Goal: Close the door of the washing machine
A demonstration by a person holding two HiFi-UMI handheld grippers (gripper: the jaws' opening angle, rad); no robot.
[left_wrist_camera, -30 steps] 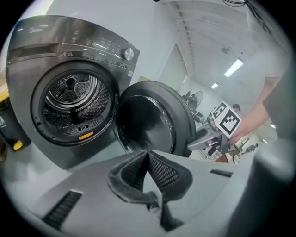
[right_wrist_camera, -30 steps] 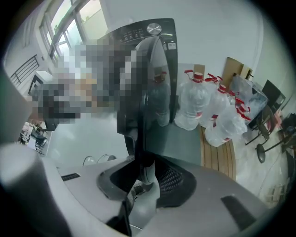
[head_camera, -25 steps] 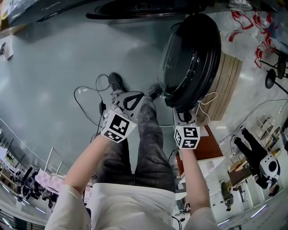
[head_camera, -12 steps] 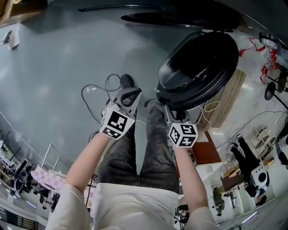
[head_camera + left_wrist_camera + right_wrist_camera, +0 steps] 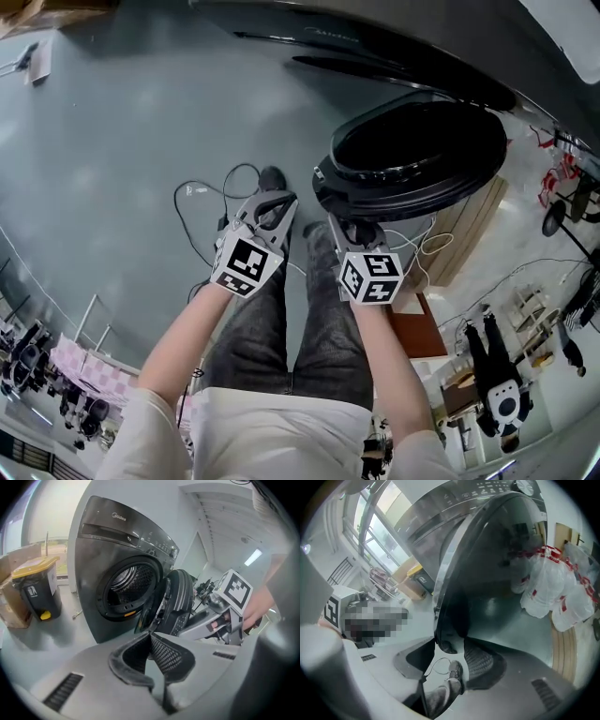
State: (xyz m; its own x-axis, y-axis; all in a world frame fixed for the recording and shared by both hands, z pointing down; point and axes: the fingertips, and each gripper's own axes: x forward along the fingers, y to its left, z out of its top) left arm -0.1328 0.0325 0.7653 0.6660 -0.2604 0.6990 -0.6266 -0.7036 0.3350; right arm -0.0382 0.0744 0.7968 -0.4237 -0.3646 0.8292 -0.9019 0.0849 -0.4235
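Opening astride door (image 5: pixel 497 573) rim: right fingers (image 5: pixel 480 660)

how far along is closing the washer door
Done: the door is swung partway in, roughly edge-on to the washing machine. In hand: the right gripper is at the door's rim; its jaws have just been opening and straddle the rim without pressing it. The left gripper is shut and empty. Left: the drum opening is still exposed, so the door needs pushing shut.
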